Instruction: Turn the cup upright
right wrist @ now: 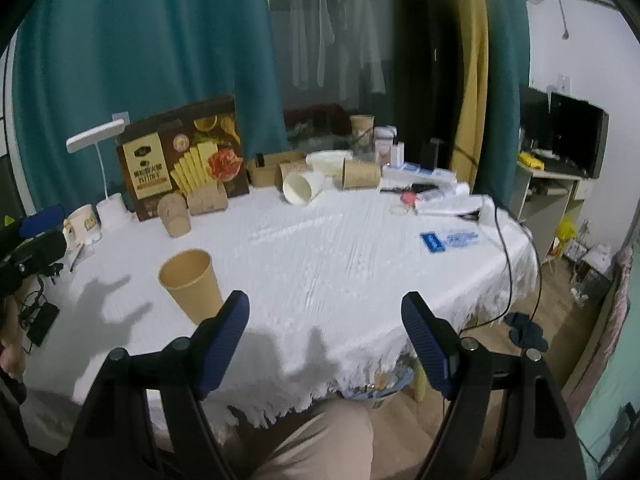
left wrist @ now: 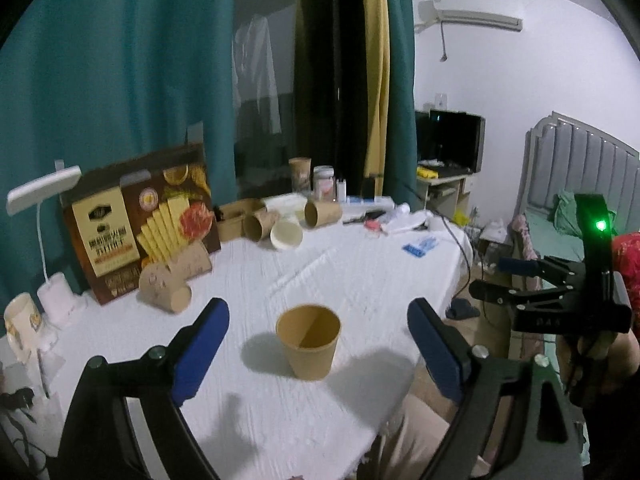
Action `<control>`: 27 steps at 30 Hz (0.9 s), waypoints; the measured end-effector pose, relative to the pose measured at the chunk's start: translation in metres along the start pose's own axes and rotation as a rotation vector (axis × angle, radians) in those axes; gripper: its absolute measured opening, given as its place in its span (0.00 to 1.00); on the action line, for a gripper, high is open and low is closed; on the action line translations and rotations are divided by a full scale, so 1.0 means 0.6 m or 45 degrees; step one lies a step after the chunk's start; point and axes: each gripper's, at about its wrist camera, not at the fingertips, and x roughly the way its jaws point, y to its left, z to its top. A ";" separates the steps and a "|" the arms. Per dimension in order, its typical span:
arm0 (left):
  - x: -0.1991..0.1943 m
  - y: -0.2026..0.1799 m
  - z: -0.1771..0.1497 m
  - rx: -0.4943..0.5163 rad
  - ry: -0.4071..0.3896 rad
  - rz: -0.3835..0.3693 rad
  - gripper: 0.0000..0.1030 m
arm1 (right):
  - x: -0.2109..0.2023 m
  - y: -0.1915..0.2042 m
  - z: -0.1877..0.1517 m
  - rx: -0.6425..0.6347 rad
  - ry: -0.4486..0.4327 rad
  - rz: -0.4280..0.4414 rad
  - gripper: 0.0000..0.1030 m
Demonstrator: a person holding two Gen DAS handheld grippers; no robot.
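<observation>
A brown paper cup (left wrist: 309, 341) stands upright, mouth up, on the white tablecloth (left wrist: 360, 272) near the front edge. My left gripper (left wrist: 319, 334) is open, its blue pads on either side of the cup and apart from it. In the right wrist view the same cup (right wrist: 192, 285) stands to the left of my right gripper (right wrist: 325, 312), which is open and empty over the table's front edge. The right gripper also shows in the left wrist view (left wrist: 516, 276) at the right, off the table.
Several paper cups (left wrist: 264, 224) lie on their sides at the back, with a snack box (left wrist: 140, 220), a desk lamp (left wrist: 44, 200), a mug (left wrist: 22, 320), jars and small items. A cable (right wrist: 508, 256) runs over the right table edge.
</observation>
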 end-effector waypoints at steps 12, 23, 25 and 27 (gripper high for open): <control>-0.060 0.008 0.046 -0.019 -0.165 0.021 0.92 | -0.079 0.021 0.054 -0.046 -0.154 -0.015 0.74; -0.112 0.032 0.062 -0.014 -0.267 0.125 0.93 | -0.146 0.057 0.088 -0.041 -0.319 -0.001 0.78; -0.119 0.038 0.063 -0.009 -0.286 0.166 0.93 | -0.147 0.065 0.093 -0.044 -0.333 0.003 0.79; -0.125 0.050 0.062 -0.027 -0.294 0.161 0.95 | -0.144 0.076 0.098 -0.045 -0.339 0.016 0.79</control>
